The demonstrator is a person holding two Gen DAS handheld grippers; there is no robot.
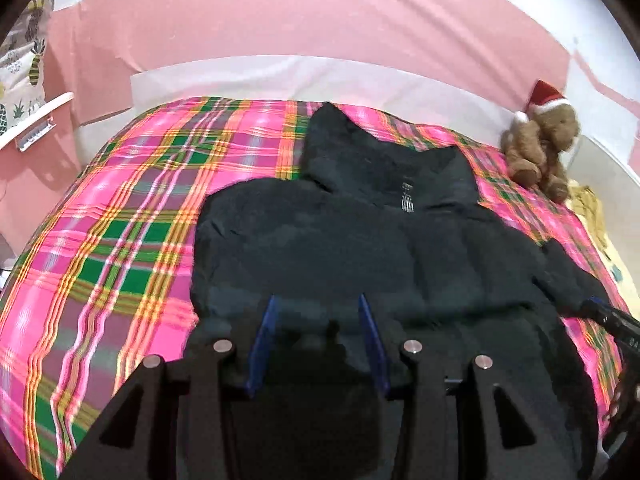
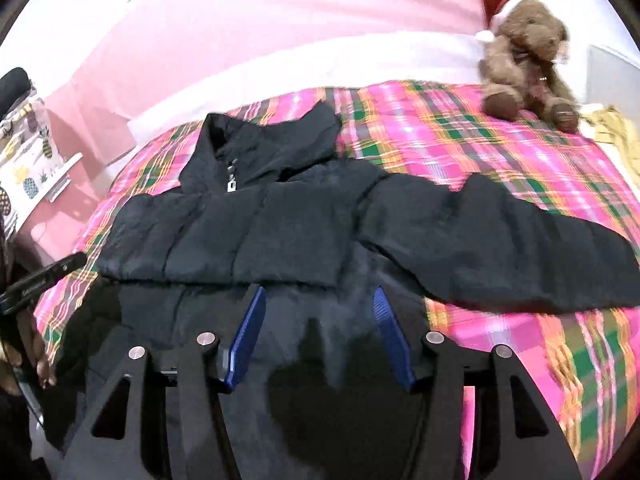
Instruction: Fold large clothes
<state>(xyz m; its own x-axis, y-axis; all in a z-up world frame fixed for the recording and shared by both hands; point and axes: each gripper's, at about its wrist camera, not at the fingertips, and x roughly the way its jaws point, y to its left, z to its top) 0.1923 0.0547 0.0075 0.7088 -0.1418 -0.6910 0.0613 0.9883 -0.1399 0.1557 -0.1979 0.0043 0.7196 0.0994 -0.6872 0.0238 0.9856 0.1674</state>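
Note:
A black padded jacket point(image 1: 360, 248) lies front-up on a bed with a pink plaid cover point(image 1: 120, 220). Its collar points to the far wall. In the right wrist view the jacket point(image 2: 248, 232) has its right sleeve point(image 2: 500, 248) stretched out to the right; the left sleeve seems folded in over the body. My left gripper point(image 1: 318, 304) is open and empty above the jacket's lower hem. My right gripper point(image 2: 318, 294) is open and empty above the hem too. Each gripper shows at the edge of the other's view: the right one point(image 1: 616, 320), the left one point(image 2: 44, 276).
A brown teddy bear with a red Santa hat point(image 1: 540, 148) sits at the bed's far right corner, also in the right wrist view point(image 2: 528, 56). A pink wall point(image 1: 300, 20) runs behind the bed. A pineapple-print cloth point(image 1: 28, 60) hangs at the left. Yellow fabric point(image 2: 612, 132) lies right of the bear.

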